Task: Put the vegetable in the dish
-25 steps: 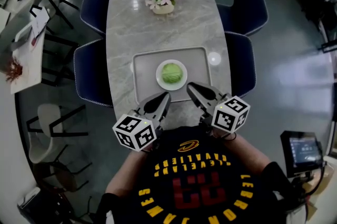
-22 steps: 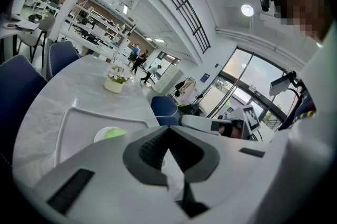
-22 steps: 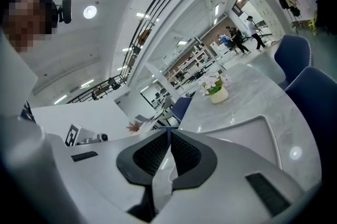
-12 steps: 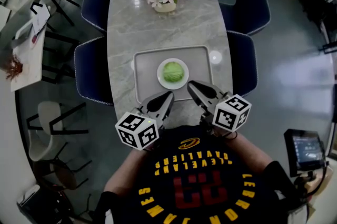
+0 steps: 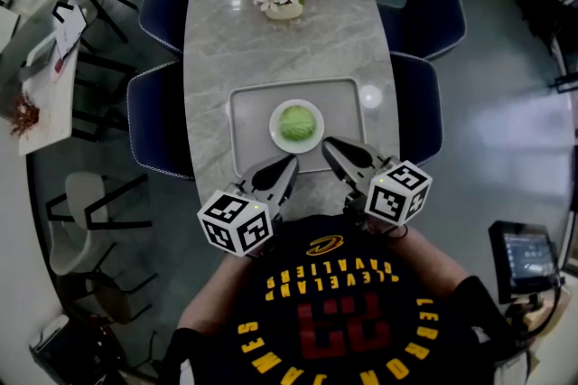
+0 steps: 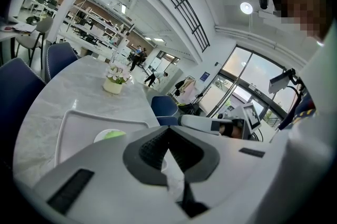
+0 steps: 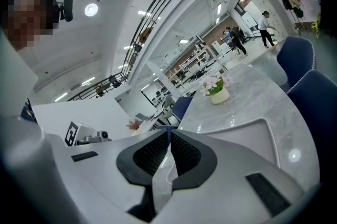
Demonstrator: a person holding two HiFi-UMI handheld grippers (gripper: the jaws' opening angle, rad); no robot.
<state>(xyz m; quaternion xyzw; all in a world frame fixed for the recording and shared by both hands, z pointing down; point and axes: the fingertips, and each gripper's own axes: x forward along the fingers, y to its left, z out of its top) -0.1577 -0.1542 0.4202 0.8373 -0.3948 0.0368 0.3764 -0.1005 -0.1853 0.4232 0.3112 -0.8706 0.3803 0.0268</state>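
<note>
Found left tongs [image 5: 289,164] closed tip to tip, gripping nothing. Found right tongs [image 5: 329,145] likewise pressed together and empty. Recorded both held side by side, apart from each other, tips over the near rim of a grey tray [image 5: 248,117] on the bench [image 5: 271,49]. Located green vegetable [image 5: 297,124] just ahead of both tongs, touching neither, sitting in the white dish [image 5: 275,123] on that tray. Noted flower pot [image 5: 283,11] well beyond the dish. Noted small white round item [image 5: 369,97] ahead and to the right of the right tongs, off the tray; possibly a coaster, too small to confirm.
</note>
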